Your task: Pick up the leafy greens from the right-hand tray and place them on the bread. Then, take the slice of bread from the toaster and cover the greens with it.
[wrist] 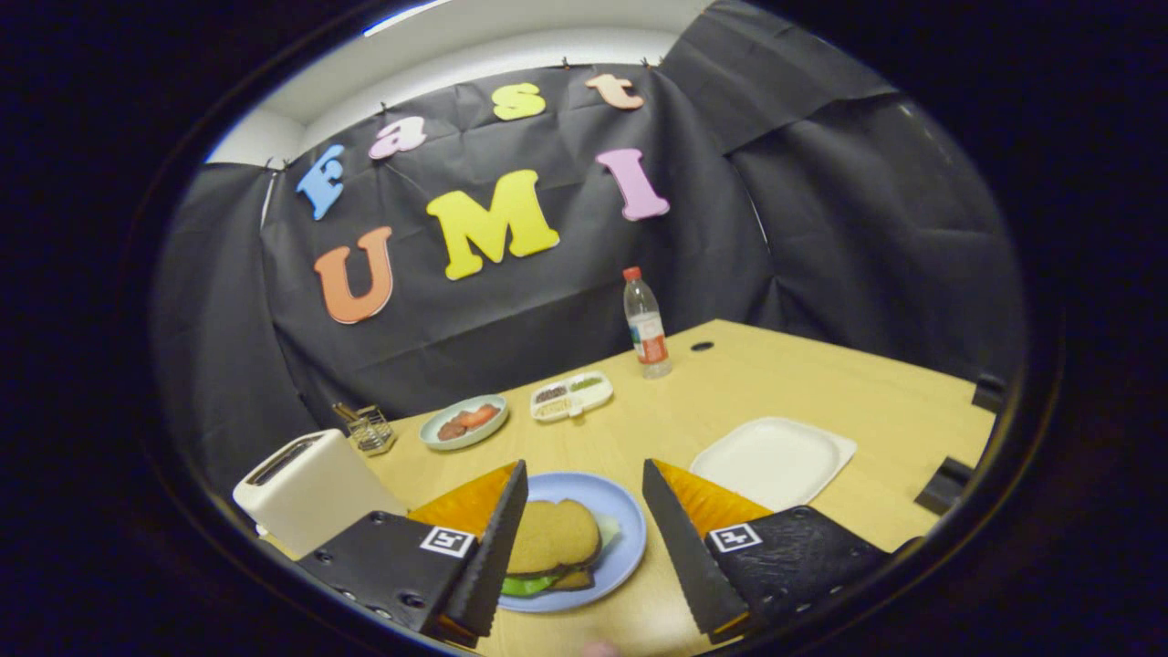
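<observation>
**Bread and greens sitting stacked on the blue plate**

Bread [553,536] is lying as the top slice of a sandwich on the blue plate [624,529], with the leafy greens [529,585] peeking out beneath it and a second slice showing under them. The gripper [584,543] is hovering above the plate with its fingers spread wide, holding nothing; the sandwich is showing in the gap between them, nearer the left finger. Left of the plate, the white toaster [306,491] is standing on the wooden table [821,383]. Right of the plate, a white tray [774,461] is lying bare. Beyond the plate, a small dish [464,422] with reddish food, a divided container [571,396] and a water bottle [646,325] are resting toward the table's far edge. A small wire rack [370,429] is standing behind the toaster.
</observation>
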Available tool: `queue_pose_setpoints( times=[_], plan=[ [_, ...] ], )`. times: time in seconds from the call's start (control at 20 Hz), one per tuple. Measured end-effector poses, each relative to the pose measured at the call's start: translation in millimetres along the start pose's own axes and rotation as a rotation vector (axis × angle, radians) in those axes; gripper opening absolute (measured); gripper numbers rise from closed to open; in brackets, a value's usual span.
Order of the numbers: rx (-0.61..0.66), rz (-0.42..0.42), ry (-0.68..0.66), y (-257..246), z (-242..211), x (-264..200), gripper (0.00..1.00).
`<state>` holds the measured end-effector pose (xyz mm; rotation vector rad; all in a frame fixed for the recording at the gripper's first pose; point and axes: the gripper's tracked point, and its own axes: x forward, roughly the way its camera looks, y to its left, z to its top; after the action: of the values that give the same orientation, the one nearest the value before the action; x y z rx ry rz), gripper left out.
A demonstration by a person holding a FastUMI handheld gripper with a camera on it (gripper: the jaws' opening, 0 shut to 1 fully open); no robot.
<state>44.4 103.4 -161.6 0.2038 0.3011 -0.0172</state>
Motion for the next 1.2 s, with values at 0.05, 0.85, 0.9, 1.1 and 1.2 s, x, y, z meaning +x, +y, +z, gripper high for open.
queue_pose_setpoints(
  times=[0.05,0.85,0.9,1.1,1.2],
  plan=[
    [-0.046,0.002,-0.042,-3,17,-8,0.86],
    [-0.182,0.095,-0.325,33,122,-116,0.95],
    [-0.183,0.088,-0.321,33,117,-113,0.95],
    [-0.2,0.084,-0.288,40,107,-109,0.95],
    [-0.229,0.092,-0.292,48,108,-113,0.95]
  ],
)
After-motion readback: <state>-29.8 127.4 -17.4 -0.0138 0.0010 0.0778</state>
